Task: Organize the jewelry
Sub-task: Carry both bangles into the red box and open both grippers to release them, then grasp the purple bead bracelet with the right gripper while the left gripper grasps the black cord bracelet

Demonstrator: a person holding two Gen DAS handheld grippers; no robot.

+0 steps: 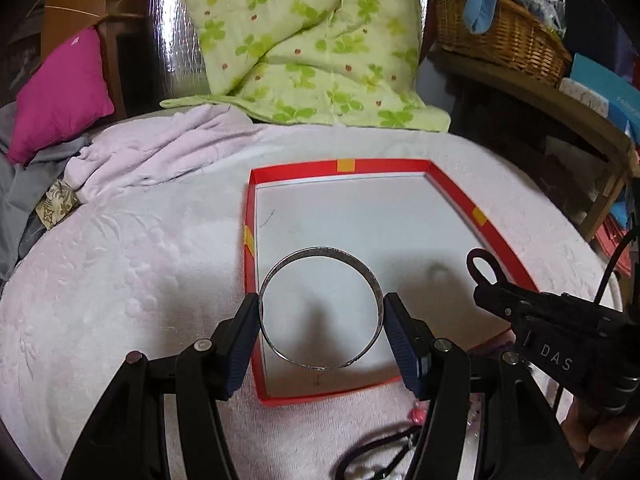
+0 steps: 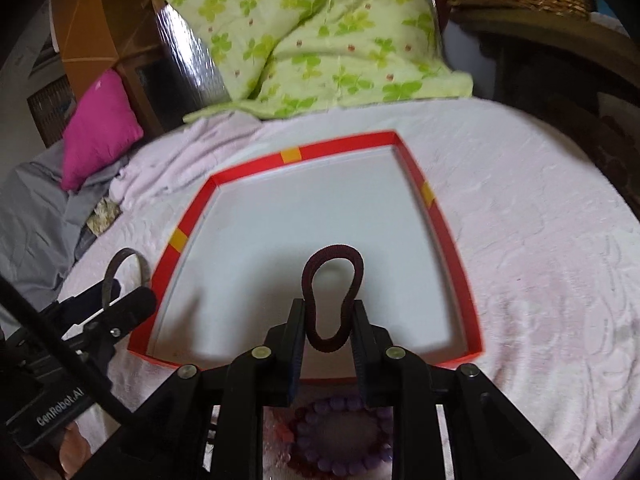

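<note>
A silver bangle (image 1: 320, 249) is pinched across its width between my left gripper's (image 1: 320, 304) blue pads, and it hangs over the near left part of a red-rimmed white tray (image 1: 384, 165). My right gripper (image 2: 328, 306) is shut on a dark maroon hair tie (image 2: 334, 249), squeezing it into a loop above the tray's (image 2: 340, 145) near side. In the left wrist view the right gripper (image 1: 496, 292) and its hair tie (image 1: 482, 260) come in over the tray's right rim. The right wrist view has the left gripper (image 2: 120, 298) and bangle (image 2: 128, 254) at the tray's left rim.
The tray lies on a pale pink blanket (image 1: 140, 280). A purple bead bracelet (image 2: 340, 436) lies just under my right gripper, and dark cords (image 1: 372, 452) and a pink bead (image 1: 418, 416) lie near me. A green quilt (image 1: 312, 40), a magenta pillow (image 1: 60, 92) and a wicker basket (image 1: 500, 40) stand behind.
</note>
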